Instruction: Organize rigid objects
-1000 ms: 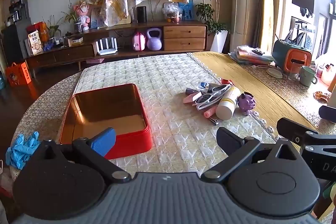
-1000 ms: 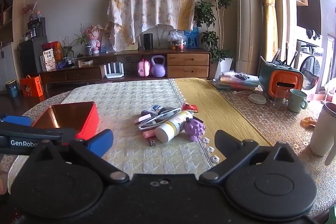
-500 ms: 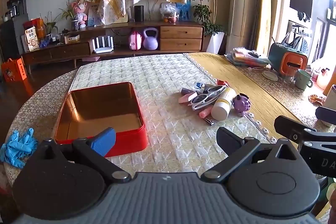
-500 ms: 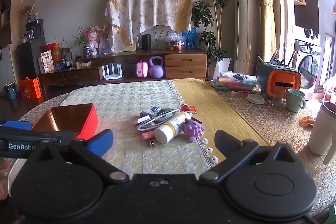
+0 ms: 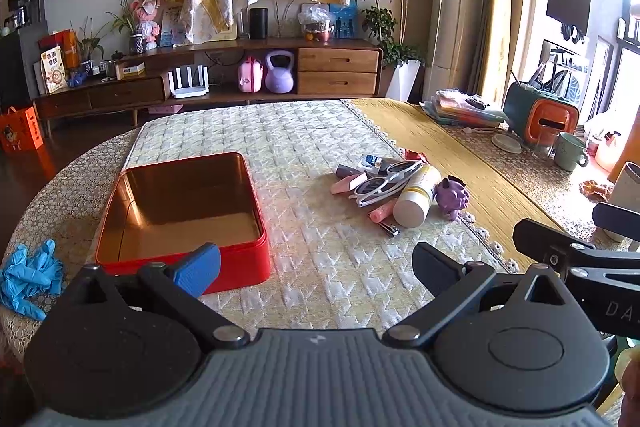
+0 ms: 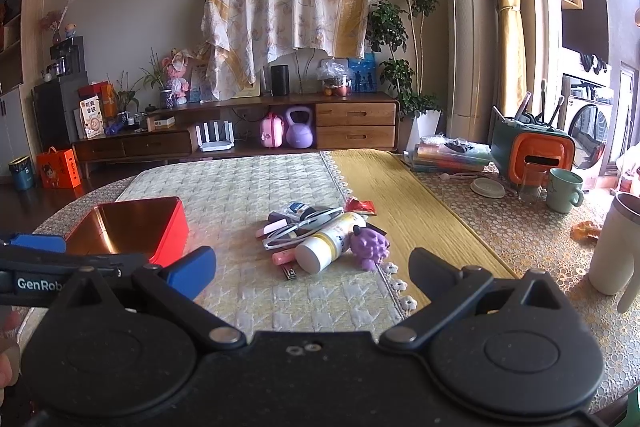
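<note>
Task not started yet: red tin (image 5: 180, 211) is empty, whole pile (sunglasses (image 5: 386, 179), bottle (image 5: 416, 201), purple toy (image 5: 452, 195) etc.) lies w/o order right of it, left gripper (image 5: 316, 263) & right gripper (image 6: 312, 267) both wide open, holding nothing.

Rectangular metal tin (image 5: 256, 259), red outside, coppery gold inside. Quilted tablecloth (image 5: 280, 139), cream with grey-green woven pattern. Woven table runner (image 5: 432, 135), mustard yellow, white scalloped edge. Plastic bottle (image 5: 416, 195), white with yellow label. Small toy figure (image 5: 452, 195), purple. Crumpled gloves (image 5: 28, 277), bright blue. Sunglasses (image 5: 384, 181), white frame, dark lenses.
</note>
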The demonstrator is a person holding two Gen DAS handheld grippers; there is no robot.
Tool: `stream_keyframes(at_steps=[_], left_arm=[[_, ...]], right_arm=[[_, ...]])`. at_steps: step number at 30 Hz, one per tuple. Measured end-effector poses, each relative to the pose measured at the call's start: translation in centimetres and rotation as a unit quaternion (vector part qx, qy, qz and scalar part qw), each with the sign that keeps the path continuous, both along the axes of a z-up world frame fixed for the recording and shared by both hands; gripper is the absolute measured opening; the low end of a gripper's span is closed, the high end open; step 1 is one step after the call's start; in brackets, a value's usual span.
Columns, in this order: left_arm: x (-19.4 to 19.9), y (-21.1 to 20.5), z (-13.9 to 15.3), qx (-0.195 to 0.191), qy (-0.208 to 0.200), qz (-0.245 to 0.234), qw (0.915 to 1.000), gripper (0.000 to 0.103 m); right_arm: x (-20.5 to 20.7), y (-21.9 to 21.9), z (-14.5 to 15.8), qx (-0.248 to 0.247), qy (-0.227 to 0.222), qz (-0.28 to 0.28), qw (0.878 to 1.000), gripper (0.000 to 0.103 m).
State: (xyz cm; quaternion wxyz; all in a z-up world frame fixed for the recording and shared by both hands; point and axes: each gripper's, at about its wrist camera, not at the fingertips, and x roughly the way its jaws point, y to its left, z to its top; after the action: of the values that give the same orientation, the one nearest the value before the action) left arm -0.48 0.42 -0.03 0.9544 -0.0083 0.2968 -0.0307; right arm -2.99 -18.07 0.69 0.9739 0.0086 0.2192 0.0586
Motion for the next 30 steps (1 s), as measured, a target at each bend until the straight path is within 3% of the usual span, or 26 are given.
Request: stream_keyframes(at_steps=[19,30], left_arm=[[1.7,-0.6,-0.9,-0.005,0.012,-0.011,0.9999,0.103],[6.2,-1.4,-1.0,-0.014,0.02,-0.011,0.9996,0.103]], right_arm=[[1.4,-0.5,-1.3,0.004,0.013,0.0,1.0,0.103],[4.9,-2.5,-2.5,-0.005,0.036,0.002,0.999,0.101]])
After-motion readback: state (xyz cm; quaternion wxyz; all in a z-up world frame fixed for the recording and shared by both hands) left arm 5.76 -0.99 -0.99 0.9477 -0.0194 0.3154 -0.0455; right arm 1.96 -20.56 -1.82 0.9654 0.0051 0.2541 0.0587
